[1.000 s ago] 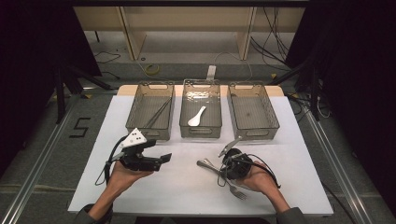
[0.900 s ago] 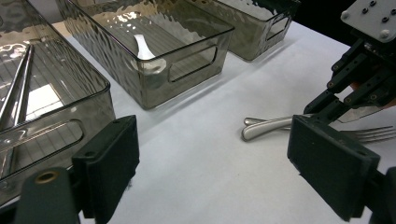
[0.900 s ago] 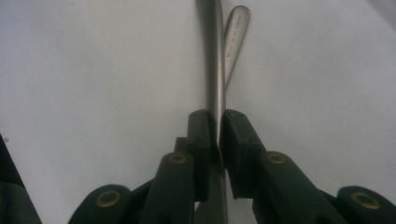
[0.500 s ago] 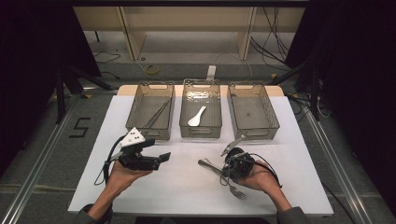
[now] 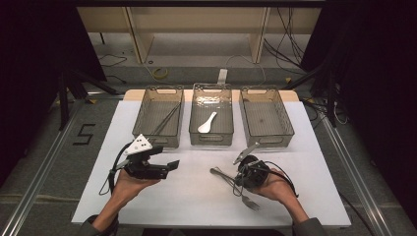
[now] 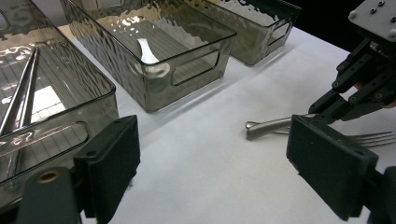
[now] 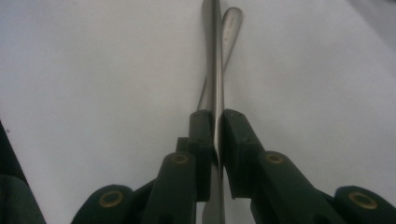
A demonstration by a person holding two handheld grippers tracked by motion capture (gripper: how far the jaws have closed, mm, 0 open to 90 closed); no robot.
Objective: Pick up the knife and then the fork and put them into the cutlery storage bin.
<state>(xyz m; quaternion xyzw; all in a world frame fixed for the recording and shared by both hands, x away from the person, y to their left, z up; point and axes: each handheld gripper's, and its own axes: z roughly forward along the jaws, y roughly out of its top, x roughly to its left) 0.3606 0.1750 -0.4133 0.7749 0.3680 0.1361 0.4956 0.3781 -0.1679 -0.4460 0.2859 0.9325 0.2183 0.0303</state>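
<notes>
A metal fork (image 5: 249, 201) lies on the white table (image 5: 196, 206), tines toward the person. My right gripper (image 5: 236, 179) is shut on its handle (image 7: 215, 70), which stands edge-on between the black pads (image 7: 233, 135). A second flat metal handle (image 7: 229, 32) shows just behind it on the table. In the left gripper view the fork's handle end (image 6: 268, 129) and tines (image 6: 373, 138) lie under the right gripper's fingers (image 6: 329, 105). My left gripper (image 5: 169, 166) is held over the table's left side, open (image 6: 219, 172) with nothing between its pads.
Three smoky clear bins stand in a row at the back. The left bin (image 5: 142, 115) holds long metal sticks (image 5: 164, 121), the middle bin (image 5: 194, 123) a white spoon (image 5: 207, 123), and the right bin (image 5: 282, 120) holds nothing. Cables trail from both grippers.
</notes>
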